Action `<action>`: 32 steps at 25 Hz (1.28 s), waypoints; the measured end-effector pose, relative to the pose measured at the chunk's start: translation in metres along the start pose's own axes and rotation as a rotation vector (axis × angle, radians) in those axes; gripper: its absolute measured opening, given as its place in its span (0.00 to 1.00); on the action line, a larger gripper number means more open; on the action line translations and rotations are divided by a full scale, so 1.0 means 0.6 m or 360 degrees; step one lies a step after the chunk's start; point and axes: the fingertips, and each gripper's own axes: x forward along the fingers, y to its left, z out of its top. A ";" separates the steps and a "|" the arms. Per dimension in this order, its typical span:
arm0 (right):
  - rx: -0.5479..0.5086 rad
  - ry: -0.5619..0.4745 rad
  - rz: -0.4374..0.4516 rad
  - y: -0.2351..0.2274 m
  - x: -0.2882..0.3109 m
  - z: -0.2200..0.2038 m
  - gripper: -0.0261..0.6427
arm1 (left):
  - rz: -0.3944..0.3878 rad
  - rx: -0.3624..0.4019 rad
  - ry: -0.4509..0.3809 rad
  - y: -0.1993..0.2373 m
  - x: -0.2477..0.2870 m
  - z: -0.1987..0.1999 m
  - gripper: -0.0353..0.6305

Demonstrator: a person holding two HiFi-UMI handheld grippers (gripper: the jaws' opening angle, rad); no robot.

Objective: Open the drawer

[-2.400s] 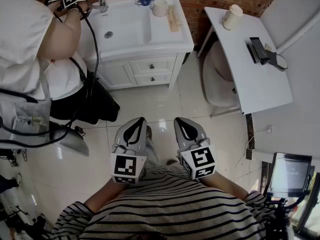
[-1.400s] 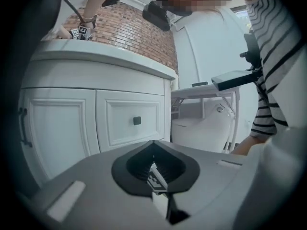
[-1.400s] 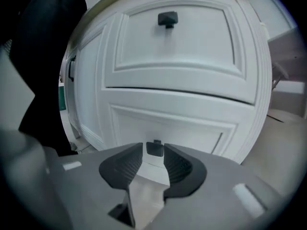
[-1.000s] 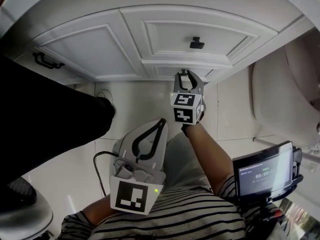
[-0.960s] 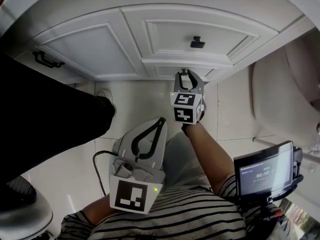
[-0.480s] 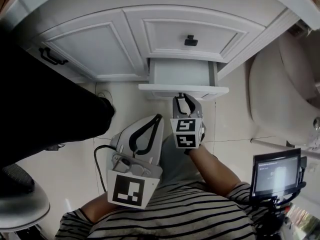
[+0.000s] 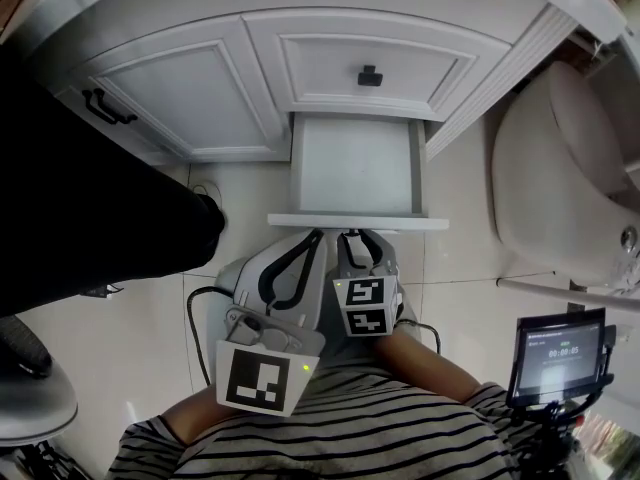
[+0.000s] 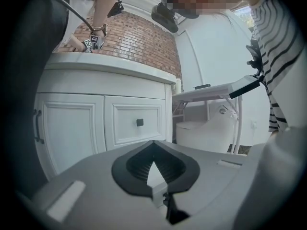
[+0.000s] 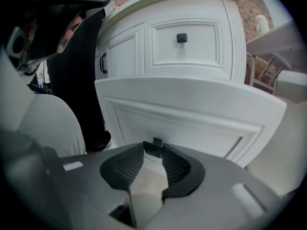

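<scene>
The white lower drawer (image 7: 356, 222) of the vanity stands pulled well out, its bare inside facing up. My right gripper (image 7: 353, 238) is at the middle of the drawer front (image 9: 192, 113), shut on the small dark knob (image 9: 155, 144). My left gripper (image 7: 315, 236) hangs just left of it below the drawer front, shut and holding nothing; in its own view the left gripper (image 8: 153, 150) points at the vanity from farther back. The upper drawer (image 7: 370, 58) with its dark knob (image 7: 370, 76) is closed.
A cabinet door with a dark handle (image 7: 108, 108) is left of the drawers. A person in black (image 7: 90, 218) stands close at the left. A white toilet (image 7: 560, 188) sits at the right, and a small screen (image 7: 560, 353) at the lower right.
The lower drawer has slid farther out of the vanity. My right gripper came back toward me with the knob in it. The left gripper has barely moved.
</scene>
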 end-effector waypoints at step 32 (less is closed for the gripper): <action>0.0383 0.0170 0.0277 0.072 0.093 -0.082 0.04 | 0.0106 -0.0286 0.0565 0.169 0.050 -0.357 0.08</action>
